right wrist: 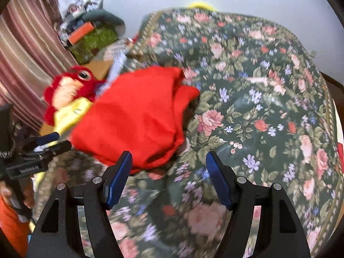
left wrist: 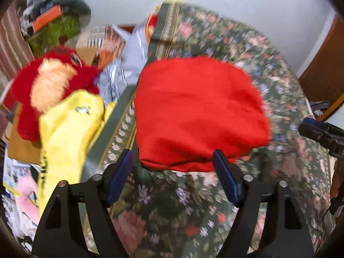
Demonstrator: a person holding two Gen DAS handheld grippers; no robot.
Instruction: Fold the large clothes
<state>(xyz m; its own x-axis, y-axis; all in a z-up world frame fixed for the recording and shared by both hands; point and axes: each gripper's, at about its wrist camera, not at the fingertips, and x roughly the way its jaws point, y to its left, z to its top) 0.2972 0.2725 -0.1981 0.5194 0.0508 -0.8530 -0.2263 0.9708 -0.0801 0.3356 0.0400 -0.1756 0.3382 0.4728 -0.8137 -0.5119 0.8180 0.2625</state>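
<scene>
A red garment (left wrist: 197,111) lies folded in a compact bundle on the floral bedspread (left wrist: 172,210). It also shows in the right wrist view (right wrist: 137,116), left of centre. My left gripper (left wrist: 174,161) is open and empty, its blue pads either side of the bundle's near edge, just above the spread. My right gripper (right wrist: 168,161) is open and empty, at the bundle's near right corner. The right gripper shows at the right edge of the left wrist view (left wrist: 318,133). The left gripper shows at the left in the right wrist view (right wrist: 45,144).
A red plush toy (left wrist: 49,86) and a yellow plush toy (left wrist: 66,133) lie off the bed's left edge among bags and boxes (left wrist: 53,25). A striped curtain (right wrist: 23,49) hangs at the left. A wooden door frame (left wrist: 322,64) stands at the right.
</scene>
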